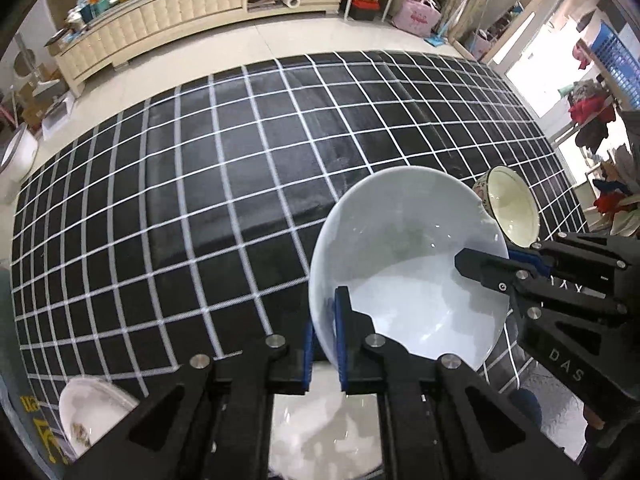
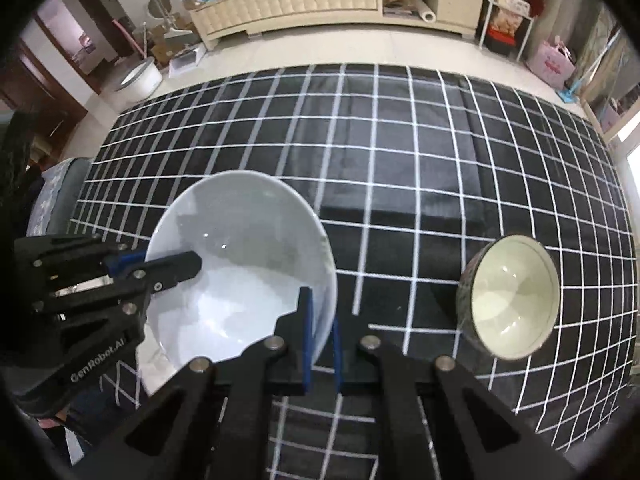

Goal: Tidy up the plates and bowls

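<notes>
gleaming round white bowl (image 1: 404, 264), tool-pinched

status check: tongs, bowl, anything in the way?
Left tongs and right tongs both clamped on white bowl rim, opposite sides. Small bowl sits right, apart. Checked cloth ahead.

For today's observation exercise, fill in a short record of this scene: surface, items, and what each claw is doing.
Surface: black tablecloth with white grid
Held item: large white bowl, lifted and tilted
Left claw: shut on the bowl's left rim
Right claw: shut on the bowl's right rim
Nearby: small patterned bowl to the right, on the cloth
Also: floral dish at lower left
</notes>
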